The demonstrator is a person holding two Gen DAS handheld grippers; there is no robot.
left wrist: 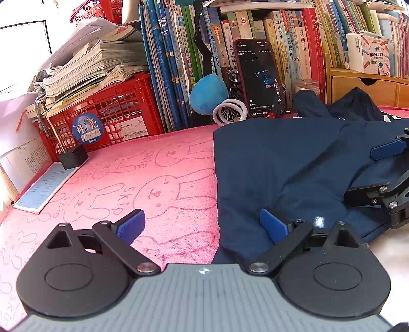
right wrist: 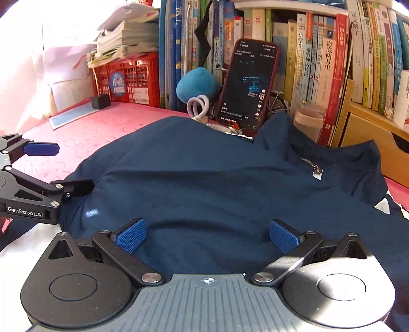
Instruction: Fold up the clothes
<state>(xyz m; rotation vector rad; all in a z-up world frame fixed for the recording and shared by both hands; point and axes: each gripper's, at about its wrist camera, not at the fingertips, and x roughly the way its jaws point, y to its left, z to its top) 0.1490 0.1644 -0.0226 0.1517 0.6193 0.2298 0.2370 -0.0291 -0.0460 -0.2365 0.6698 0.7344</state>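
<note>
Left wrist view: my left gripper (left wrist: 202,224) is spread wide over the near left edge of the navy garment (left wrist: 281,163) on the pink mat (left wrist: 127,178). Right wrist view: my right gripper (right wrist: 207,236), also apart, hovers over rumpled cloth; folding looks barely begun

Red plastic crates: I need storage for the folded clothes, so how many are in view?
2. One red plastic crate sits on the pink mat under stacked booklets; another red crate sits higher, behind the stack. Others may be hidden.
</note>
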